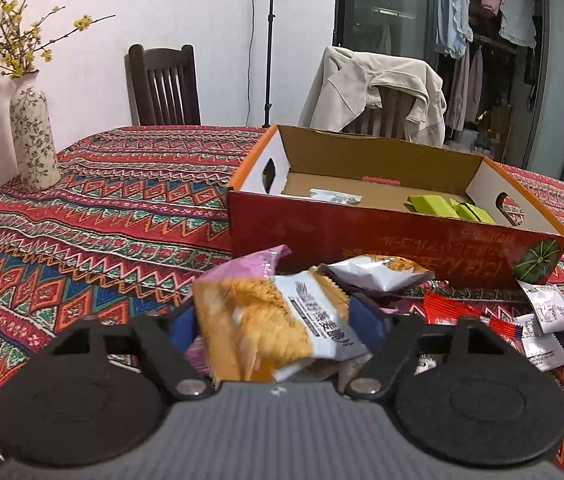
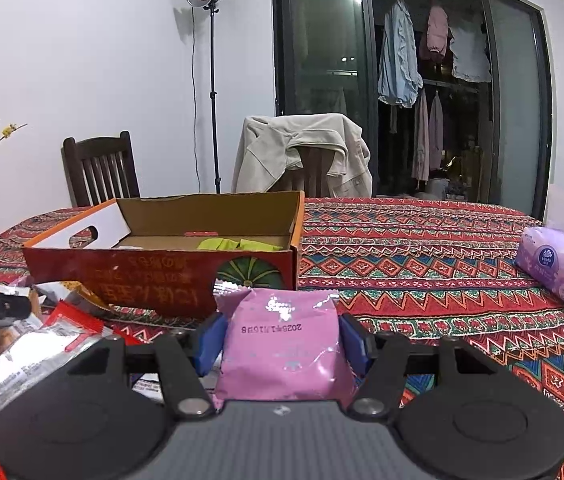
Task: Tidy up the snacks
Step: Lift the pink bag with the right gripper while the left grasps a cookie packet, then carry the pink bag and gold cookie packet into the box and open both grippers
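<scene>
My left gripper (image 1: 276, 320) is shut on an orange and white snack packet (image 1: 258, 332), its blue pads (image 1: 366, 316) against both sides, held just above a pile of loose packets. A pink packet (image 1: 242, 264) lies under it, with a silver one (image 1: 382, 272) and a red one (image 1: 450, 312) beside it. Behind the pile stands the open red cardboard box (image 1: 362, 236) with green packets (image 1: 454, 208) and a white packet (image 1: 334, 197) inside. My right gripper (image 2: 282, 344) is shut on a pink snack packet (image 2: 286, 356), in front of the box (image 2: 154, 276).
The table has a patterned red cloth (image 1: 122, 216). A flowered vase (image 1: 34, 136) stands at its far left and a purple tissue pack (image 2: 558, 268) at the right. Behind the table are two chairs, one with a beige jacket (image 2: 306, 148), and a lamp stand (image 2: 214, 100).
</scene>
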Tool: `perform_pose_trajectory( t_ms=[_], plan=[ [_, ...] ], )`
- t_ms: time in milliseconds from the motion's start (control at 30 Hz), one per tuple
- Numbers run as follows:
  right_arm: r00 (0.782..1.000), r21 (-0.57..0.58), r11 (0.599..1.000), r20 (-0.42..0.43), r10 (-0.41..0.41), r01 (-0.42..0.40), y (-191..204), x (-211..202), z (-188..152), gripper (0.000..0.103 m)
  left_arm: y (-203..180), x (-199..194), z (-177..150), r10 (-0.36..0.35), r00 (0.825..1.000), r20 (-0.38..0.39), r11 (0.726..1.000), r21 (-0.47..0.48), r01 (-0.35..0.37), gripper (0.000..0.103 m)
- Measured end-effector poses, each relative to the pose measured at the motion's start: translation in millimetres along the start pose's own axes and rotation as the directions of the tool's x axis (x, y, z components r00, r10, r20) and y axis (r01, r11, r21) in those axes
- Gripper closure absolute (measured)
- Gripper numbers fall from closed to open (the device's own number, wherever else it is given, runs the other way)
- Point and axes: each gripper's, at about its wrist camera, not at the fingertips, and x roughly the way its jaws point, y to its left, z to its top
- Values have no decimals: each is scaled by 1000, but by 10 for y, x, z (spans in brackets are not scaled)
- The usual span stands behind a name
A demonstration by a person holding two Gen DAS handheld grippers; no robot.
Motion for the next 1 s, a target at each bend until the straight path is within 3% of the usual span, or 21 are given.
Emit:
perform_pose_trajectory(
  t_ms=[133, 333, 867, 1000],
  plan=[
    [1000, -4, 1000, -5, -4, 4, 4, 9, -8, 42, 125, -39, 14, 9, 1000, 8, 1000, -20, -9, 63],
    [1000, -15, 1000, -4, -2, 2, 31, 9, -20, 42, 226, -139, 31, -13, 999, 34, 1000, -20, 14, 88],
    [1000, -8, 1000, -4, -17, 17, 11, 4, -25, 42, 338, -465, 115, -71, 989, 131, 997, -21, 75, 89],
    [999, -10, 1000, 35, -3, 3, 21, -53, 1, 42, 349, -505, 195, -93, 983, 156, 995, -9, 96, 89]
  ],
)
